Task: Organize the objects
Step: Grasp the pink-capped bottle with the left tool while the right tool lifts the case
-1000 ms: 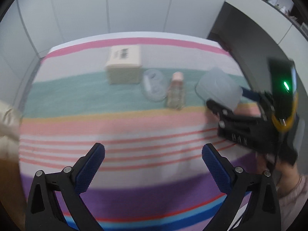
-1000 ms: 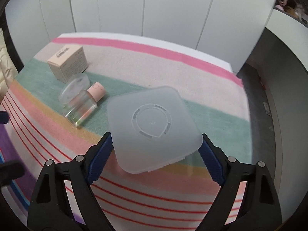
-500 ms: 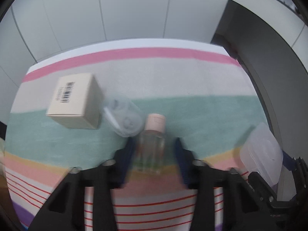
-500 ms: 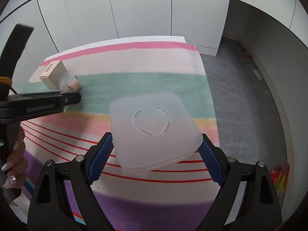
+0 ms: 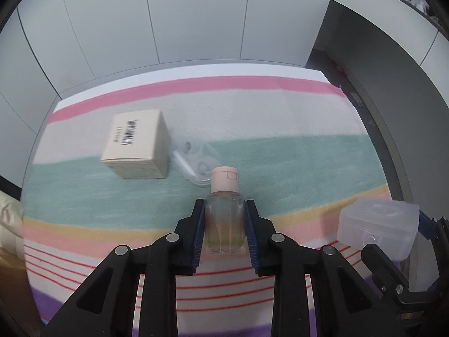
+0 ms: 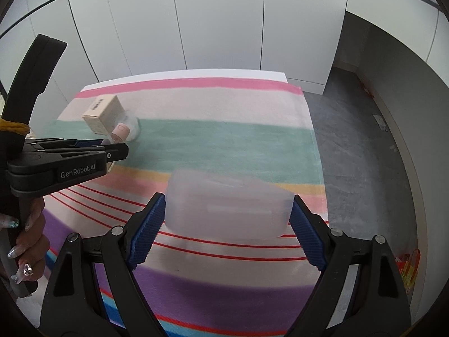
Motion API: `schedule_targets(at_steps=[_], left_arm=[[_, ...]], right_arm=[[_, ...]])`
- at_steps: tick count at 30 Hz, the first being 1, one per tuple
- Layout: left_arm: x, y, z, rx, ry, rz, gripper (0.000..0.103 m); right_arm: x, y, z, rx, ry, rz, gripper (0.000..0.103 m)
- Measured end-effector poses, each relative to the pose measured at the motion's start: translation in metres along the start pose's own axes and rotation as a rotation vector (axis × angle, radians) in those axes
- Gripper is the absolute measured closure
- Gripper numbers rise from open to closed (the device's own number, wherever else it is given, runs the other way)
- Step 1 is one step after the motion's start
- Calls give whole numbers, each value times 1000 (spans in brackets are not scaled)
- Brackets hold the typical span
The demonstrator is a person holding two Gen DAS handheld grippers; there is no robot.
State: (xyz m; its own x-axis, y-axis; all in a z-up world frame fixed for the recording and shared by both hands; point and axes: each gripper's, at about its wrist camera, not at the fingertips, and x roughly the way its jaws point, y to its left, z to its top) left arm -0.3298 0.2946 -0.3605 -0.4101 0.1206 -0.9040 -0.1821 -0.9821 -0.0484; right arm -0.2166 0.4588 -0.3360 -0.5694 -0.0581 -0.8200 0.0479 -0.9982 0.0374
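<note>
I see a table draped in a striped cloth (image 5: 280, 112): pink at the far edge, then pale grey, green, yellow, peach, thin red lines on white, and purple and blue nearest me. Behind it runs a wall of white cabinet panels (image 5: 196, 16); grey floor (image 6: 364, 146) lies off the table's right edge. My left gripper (image 5: 224, 226) is clamped on a small clear bottle (image 5: 224, 224) with a pink cap, over the green and yellow bands. Just beyond it a clear rounded case (image 5: 196, 165) lies on the cloth, touching a beige carton (image 5: 137, 143) with a barcode. My right gripper (image 6: 227, 216) holds a frosted plastic box (image 6: 227, 207) between its blue pads, over the red lines.
</note>
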Motion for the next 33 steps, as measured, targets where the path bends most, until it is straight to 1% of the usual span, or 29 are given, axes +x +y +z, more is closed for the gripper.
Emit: schedule_targets(at_steps=[6,10,14,17,23,25,27,33], left_arm=[[-24,9,-4,-2,-6,17,75],[-47,28,-15,-17,0,31,75],[-70,39,-16,-35,-10,45,75],[-89,46,-13,-50,-21,47,75],[-147,59,-5,-66,-77,72,75],[-167,64,-1,-68,-87,69,75],[-186,67,2,-71,-100,68,75],[-253,72,14,-45,-168,87,75]], right_arm=[[-18,14,3,1,-14,14,15],[-29,25,1,-11,-14,11,15],[-46,31,8,4,-21,18,15],[-64,35,16,10,-43,20,15],[-107,49,42,13,-91,-1,15],[-124,54,50,12,-107,-12,15],[-143,61,58,-2,-127,-42,15],[-188,81,82,-22,-161,-78,15]])
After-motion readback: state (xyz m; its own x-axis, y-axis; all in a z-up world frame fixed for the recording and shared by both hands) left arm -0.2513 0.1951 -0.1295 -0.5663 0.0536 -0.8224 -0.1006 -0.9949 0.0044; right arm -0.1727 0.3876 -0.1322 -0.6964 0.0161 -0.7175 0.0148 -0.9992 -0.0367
